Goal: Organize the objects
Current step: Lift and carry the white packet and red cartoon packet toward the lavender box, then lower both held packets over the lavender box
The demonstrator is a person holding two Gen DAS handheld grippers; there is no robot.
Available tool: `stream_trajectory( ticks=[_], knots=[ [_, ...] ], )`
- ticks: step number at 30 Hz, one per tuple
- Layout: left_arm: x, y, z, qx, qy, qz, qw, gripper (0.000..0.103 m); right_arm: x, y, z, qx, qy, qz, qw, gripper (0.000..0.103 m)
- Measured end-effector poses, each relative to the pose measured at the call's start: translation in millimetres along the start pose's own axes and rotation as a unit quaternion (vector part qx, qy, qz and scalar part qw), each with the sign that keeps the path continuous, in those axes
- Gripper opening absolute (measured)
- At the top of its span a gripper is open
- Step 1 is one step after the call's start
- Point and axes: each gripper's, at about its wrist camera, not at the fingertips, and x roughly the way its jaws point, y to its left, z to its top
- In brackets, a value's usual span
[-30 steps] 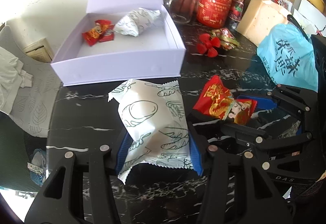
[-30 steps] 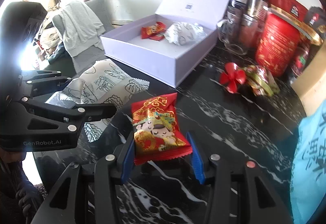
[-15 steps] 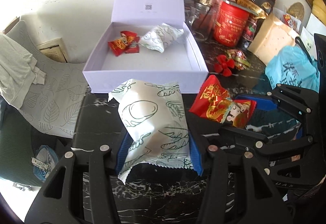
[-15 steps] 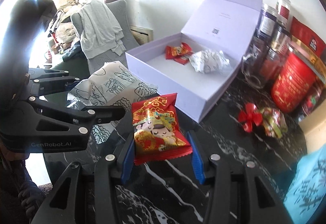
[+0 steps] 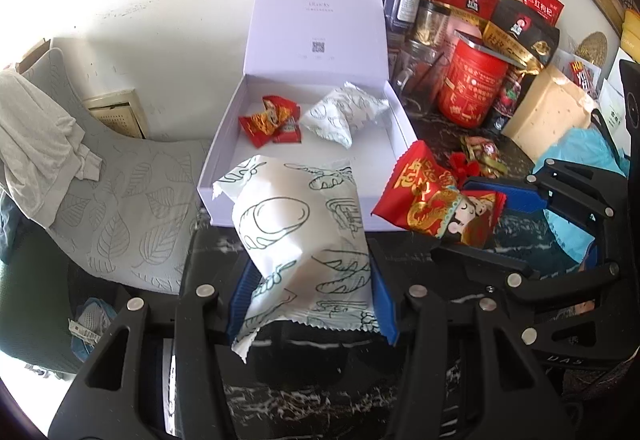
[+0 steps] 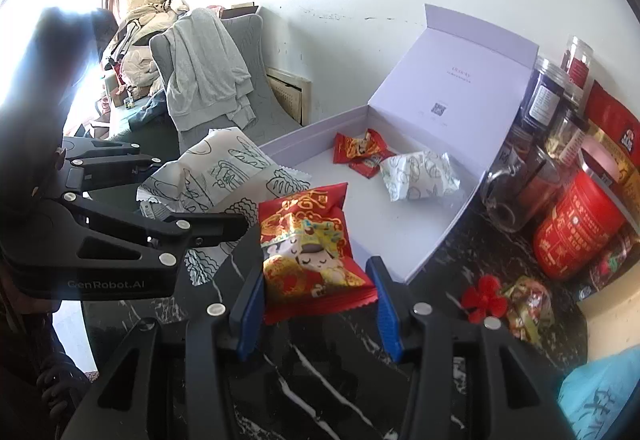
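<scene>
Box (image 5: 224,176) nearer (both packets gripped).

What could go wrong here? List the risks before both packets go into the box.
1. The left gripper and right gripper sit close together at the lavender box; they may collide.
2. The white packet could catch the box's front wall.
3. The red packet may land on snacks already inside.

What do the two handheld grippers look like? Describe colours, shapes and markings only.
Both the left gripper and the right gripper are matte black frames with triangular cut-outs, silver rivets and ribbed blue finger pads. The left one's side reads "GenRobot.AI" in the right wrist view.
</scene>
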Motion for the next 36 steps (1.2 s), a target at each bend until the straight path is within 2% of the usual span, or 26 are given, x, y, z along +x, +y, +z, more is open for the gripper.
stream_trajectory(
  ticks=[7, 19, 24, 27, 30, 36],
  knots=[
    [12.4, 9.6, 25.2, -0.002, -0.004, 0.002, 1.0000, 0.049, 8.1, -13.1, 19.2, 0.001, -0.010, -0.006, 1.000, 0.050],
    [44.2, 5.1, 74.8, 0.012, -0.015, -0.012, 0.9997, 0.049, 22.3, -60.0, 45.8, 0.024, -0.027, -0.031, 0.999, 0.050],
    [64.3, 1.0, 95.6, 0.025, -0.017, 0.001, 0.9996, 0.049, 32.7, -78.2, 55.4, 0.027, -0.031, -0.040, 0.998, 0.049],
    [75.1, 6.4, 110.2, 0.009, -0.018, -0.001, 0.9998, 0.049, 39.3, -90.9, 63.9, 0.030, -0.035, -0.041, 0.998, 0.049],
    [84.4, 12.4, 125.8, -0.008, -0.025, 0.011, 0.9996, 0.049, 46.9, -107.0, 72.2, 0.052, -0.042, -0.022, 0.997, 0.049],
    [101.5, 15.8, 149.3, 0.008, -0.023, 0.032, 0.9992, 0.049, 66.7, -127.0, 87.6, 0.065, -0.046, -0.025, 0.997, 0.049]
  ],
)
